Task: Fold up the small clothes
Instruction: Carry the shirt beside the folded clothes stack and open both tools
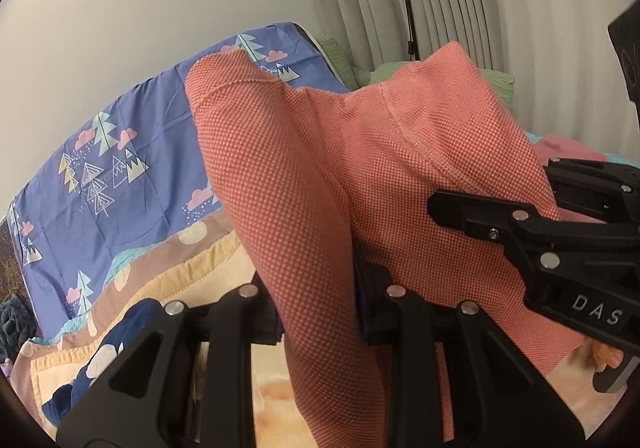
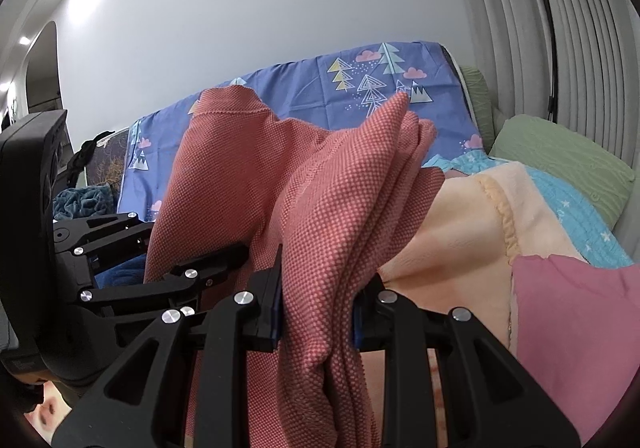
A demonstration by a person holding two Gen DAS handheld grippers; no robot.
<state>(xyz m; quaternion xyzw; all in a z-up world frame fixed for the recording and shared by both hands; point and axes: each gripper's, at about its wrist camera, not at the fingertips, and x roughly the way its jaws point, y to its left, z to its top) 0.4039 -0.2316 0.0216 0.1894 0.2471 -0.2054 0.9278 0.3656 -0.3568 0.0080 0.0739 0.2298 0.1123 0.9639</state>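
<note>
A coral-red dotted knit garment is held up above the bed by both grippers. My left gripper is shut on one bunched part of it; the cloth rises between its black fingers. My right gripper is shut on another bunched part of the same garment. The right gripper also shows at the right of the left wrist view, clamped on the cloth's edge. The left gripper shows at the left of the right wrist view. The garment's lower parts are hidden behind the fingers.
The bed has a peach blanket with a pink cloth lying on it. A blue tree-print sheet covers the headboard. Green pillows lie at the right by the pleated curtain. A navy patterned cloth lies lower left.
</note>
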